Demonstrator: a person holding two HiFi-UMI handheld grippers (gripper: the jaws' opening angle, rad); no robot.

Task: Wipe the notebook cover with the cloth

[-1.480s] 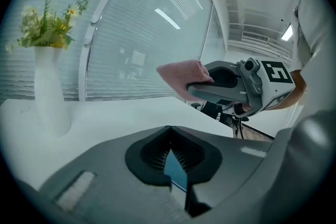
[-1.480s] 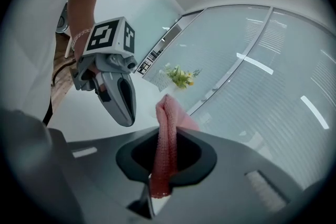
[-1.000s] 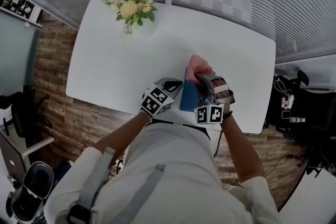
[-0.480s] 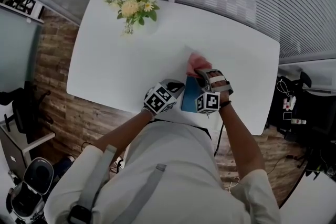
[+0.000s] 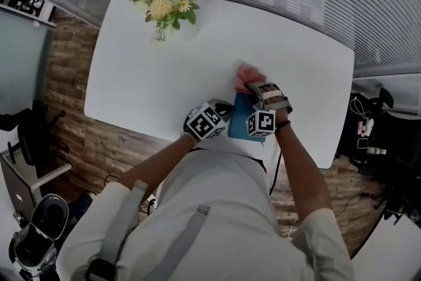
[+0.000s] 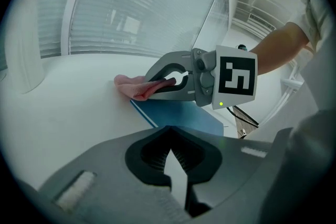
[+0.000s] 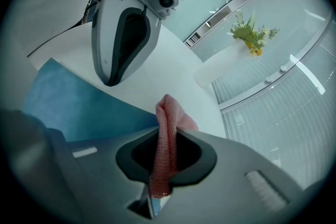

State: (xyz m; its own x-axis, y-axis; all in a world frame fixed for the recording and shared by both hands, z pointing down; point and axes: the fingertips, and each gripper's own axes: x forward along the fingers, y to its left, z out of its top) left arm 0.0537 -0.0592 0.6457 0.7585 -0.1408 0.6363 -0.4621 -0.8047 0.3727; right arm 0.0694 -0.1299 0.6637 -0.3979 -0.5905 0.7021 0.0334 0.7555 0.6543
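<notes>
The right tool was clamped on a pink cloth, which ran up between its jaws. The bunched free end lay on the white counter, just past the far edge of the blue notebook. The notebook lay flat near the counter's near edge, close in front of the person, between the two tools and partly under the right one.

The left tool was drawn in narrow, its jaws together with nothing between them. Seen from the right gripper view, its tip pointed down at the notebook's left edge. Whether it touched the cover could not be told.

At the far left corner of the counter, well apart from the notebook, a small vase stood upright. It held a bunch of yellow and white flowers with green leaves.
</notes>
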